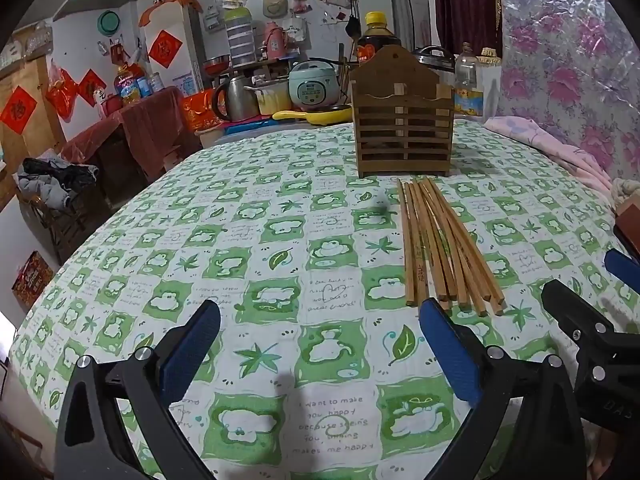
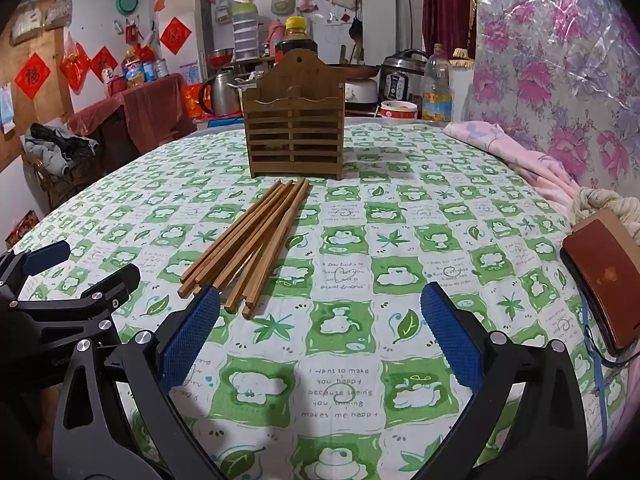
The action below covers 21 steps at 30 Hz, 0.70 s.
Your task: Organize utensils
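The job has not really started yet. On the left, the left gripper (image 1: 320, 344) hangs over the green and white cloth (image 1: 240, 240) with its two blue pads wide apart and nothing between them. Next along, the wooden chopsticks (image 1: 444, 248) lie in a loose bunch flat on the cloth, their far tips close to the foot of the wooden holder (image 1: 404, 128), which stands upright behind them. On the right, the right gripper (image 2: 320, 332) is spread wide too, and empty. The near ends of the chopsticks sit just beside its left pad. I think the next move is to lower one gripper over the near ends, pinch a few sticks, lift them, and tip them into the top of the holder. Only the right camera shows a brown case (image 2: 604, 276) at the table's right edge. Only the left camera shows a yellow pan (image 1: 312, 115) behind the holder.
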{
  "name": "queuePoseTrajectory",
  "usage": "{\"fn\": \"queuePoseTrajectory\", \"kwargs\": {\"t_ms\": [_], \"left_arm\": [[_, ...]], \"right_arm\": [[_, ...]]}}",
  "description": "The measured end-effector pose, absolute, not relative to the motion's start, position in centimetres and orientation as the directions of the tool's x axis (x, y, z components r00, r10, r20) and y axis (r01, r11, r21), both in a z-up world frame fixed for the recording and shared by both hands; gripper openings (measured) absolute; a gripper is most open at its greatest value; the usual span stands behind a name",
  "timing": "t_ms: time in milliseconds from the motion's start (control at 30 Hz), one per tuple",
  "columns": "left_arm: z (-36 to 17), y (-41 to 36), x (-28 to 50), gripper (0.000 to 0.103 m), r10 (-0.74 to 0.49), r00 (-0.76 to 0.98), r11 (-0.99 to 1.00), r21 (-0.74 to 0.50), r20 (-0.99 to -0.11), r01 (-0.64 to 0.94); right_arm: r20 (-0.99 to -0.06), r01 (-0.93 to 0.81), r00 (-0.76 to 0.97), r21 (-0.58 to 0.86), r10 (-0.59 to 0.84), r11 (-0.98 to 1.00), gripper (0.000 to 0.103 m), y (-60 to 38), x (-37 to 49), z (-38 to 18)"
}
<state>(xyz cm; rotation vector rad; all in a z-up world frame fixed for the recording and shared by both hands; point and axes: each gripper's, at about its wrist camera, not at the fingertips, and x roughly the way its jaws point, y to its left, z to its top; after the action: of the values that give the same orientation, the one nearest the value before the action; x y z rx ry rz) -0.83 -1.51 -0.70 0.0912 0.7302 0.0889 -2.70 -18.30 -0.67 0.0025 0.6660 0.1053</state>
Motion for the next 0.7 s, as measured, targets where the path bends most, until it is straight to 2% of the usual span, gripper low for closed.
{"fn": "queuePoseTrajectory", "kwargs": {"t_ms": [700], "left_arm": [[-0.78, -1.61, -0.82, 0.098, 0.11, 0.736, 0.993, 0.112, -0.668, -0.047]], "right_arm": [[-0.616, -0.096, 0.781, 0.036, 0.098, 0.995, 0.097, -18.26, -2.69, -0.71]]}}
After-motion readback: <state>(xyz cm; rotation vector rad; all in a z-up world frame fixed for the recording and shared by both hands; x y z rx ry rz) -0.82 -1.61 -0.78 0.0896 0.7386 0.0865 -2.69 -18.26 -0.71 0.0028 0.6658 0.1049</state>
